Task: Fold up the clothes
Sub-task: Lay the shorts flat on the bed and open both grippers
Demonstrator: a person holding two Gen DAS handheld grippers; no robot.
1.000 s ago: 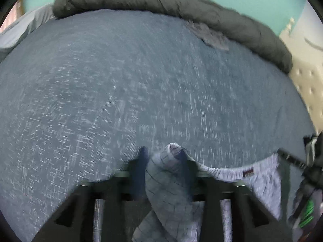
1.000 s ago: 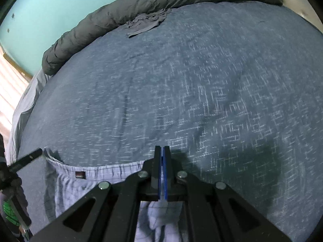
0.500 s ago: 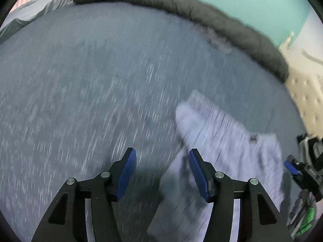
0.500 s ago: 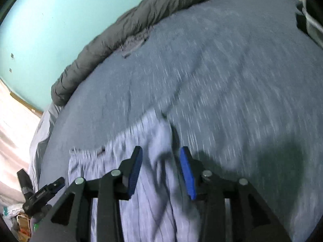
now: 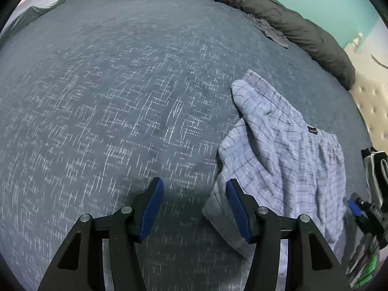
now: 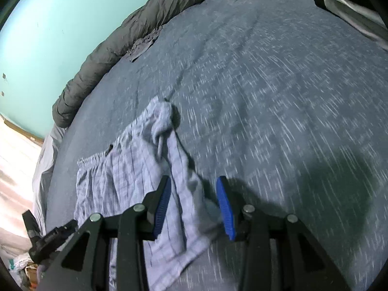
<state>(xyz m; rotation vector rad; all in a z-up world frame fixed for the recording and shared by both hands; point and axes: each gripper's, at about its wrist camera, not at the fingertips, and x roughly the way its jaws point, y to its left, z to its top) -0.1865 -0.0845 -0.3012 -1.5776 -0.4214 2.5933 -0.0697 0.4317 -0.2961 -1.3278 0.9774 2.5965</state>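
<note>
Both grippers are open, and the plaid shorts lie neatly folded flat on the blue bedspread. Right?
Not quite. Both the left gripper and right gripper are open, but the plaid shorts lie rumpled and bunched on the blue bedspread, not neatly folded; the left wrist view shows it.

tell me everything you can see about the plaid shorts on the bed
The plaid shorts are light lavender-grey woven cloth with thin dark check lines, a gathered elastic waistband and a small dark label at it. They lie loose and rumpled on the blue bedspread, one waistband corner bunched into a peak and part of the cloth lapped over the rest. Both the left gripper and the right gripper are open, neither holding them.
</note>
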